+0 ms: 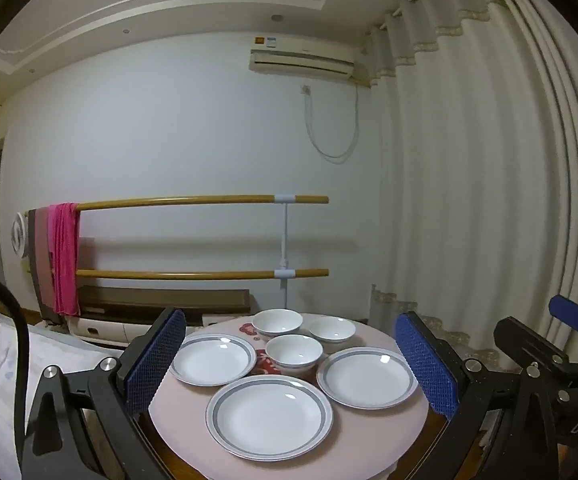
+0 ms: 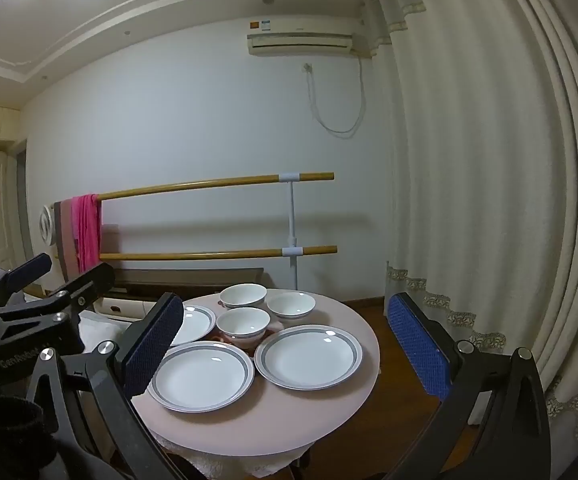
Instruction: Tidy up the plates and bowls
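**A:** Which step is in hand?

**B:** The very start, I judge. Nothing is stacked yet. On the round pink-topped desk (image 1: 369,432) lie three white shallow plates with grey rim bands: one at the near edge (image 1: 269,417), one towards the left edge (image 1: 212,359), one towards the right edge (image 1: 367,377). Behind them, three small white ceramic bowls with a grey line sit in a cluster, one central (image 1: 294,352) and two by the far edge (image 1: 277,321) (image 1: 332,330).

**A:** And the grippers?

**B:** The left gripper (image 1: 291,364) hangs short of the near edge, its blue-padded fingers (image 1: 153,360) spread wide, holding nothing. The right gripper (image 2: 285,354) is the same: fingers (image 2: 419,346) far apart, empty, apart from every dish.

**A:** What does the next move call for?

**B:** Probably lowering one gripper to a plate's rim, a finger above and a finger below, then closing gently. The plates lie flat and look slick, so getting under the rim is the hard part. The near plate seems the easiest first pick, to be set on another.
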